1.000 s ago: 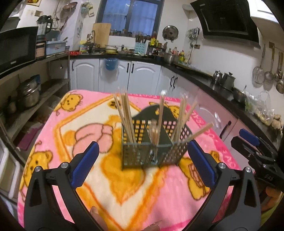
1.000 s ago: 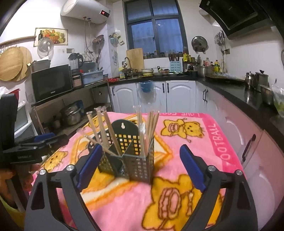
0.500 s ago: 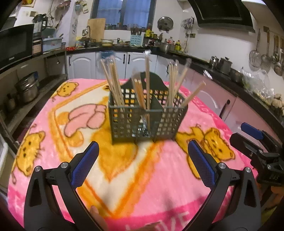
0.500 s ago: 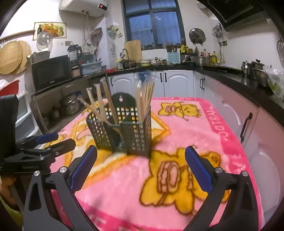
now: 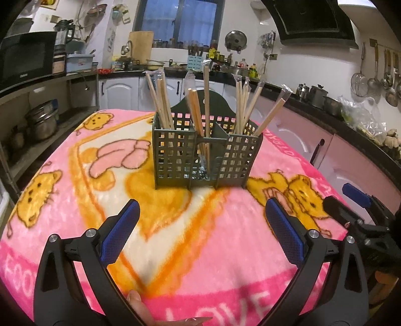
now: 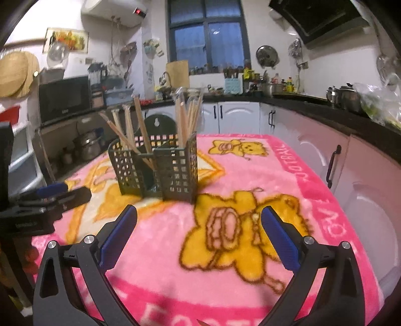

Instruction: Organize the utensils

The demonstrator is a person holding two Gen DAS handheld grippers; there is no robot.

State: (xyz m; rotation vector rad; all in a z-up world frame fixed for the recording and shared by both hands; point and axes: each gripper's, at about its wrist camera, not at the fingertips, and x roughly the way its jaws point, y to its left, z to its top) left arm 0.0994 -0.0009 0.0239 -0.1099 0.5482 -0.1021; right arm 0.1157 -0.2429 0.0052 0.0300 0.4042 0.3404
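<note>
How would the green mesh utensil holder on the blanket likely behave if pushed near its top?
The utensil holder would probably tip rather than slide: it stands tall on a soft, fuzzy blanket. Its perforated walls suggest it is light. The chopsticks lean loosely, so they would likely shift or rattle.

Lit evenly by indoor light from above; dark blue outside the window (image 5: pixel 179 23), so no daylight. Strong barrel bending toward the rims, with black corners in both views. Soft shadow under the utensil caddy (image 5: pixel 204 153), falling toward the camera. Slight smear on the pink blanket (image 6: pixel 225 200) near the lower edge. Faint sheen on the pink cabinet doors (image 6: pixel 363 180). Background shelves sharp enough, small items hard to read.
</note>
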